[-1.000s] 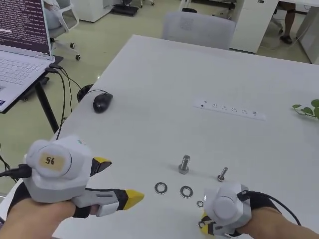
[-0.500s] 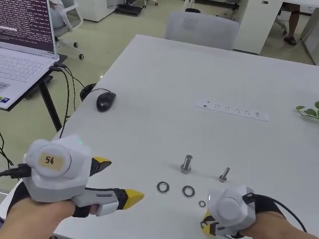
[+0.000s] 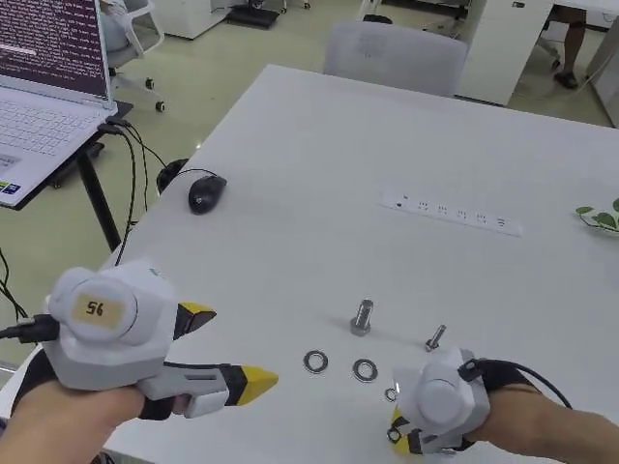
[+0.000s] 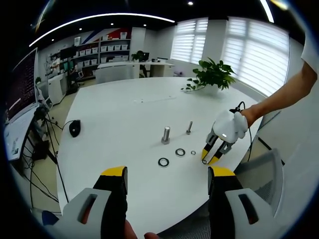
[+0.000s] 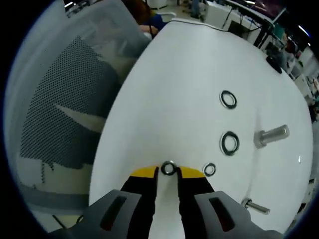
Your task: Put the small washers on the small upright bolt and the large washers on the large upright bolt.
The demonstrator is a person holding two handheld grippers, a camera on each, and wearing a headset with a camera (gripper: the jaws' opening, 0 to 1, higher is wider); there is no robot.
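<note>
Pickup step: R gripper jaws pinch small washer at tips. Next: align hole over small bolt, just far of it, then release. L gripper jaws spread, idle.

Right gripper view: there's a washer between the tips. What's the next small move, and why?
Probably lift the right gripper slightly and carry it toward the small bolt. Its jaws look closed on a small washer. That bolt has no washer on it and stands close by. A second small washer lies on the table beside the tips, so a straight lift avoids nudging it.
</note>
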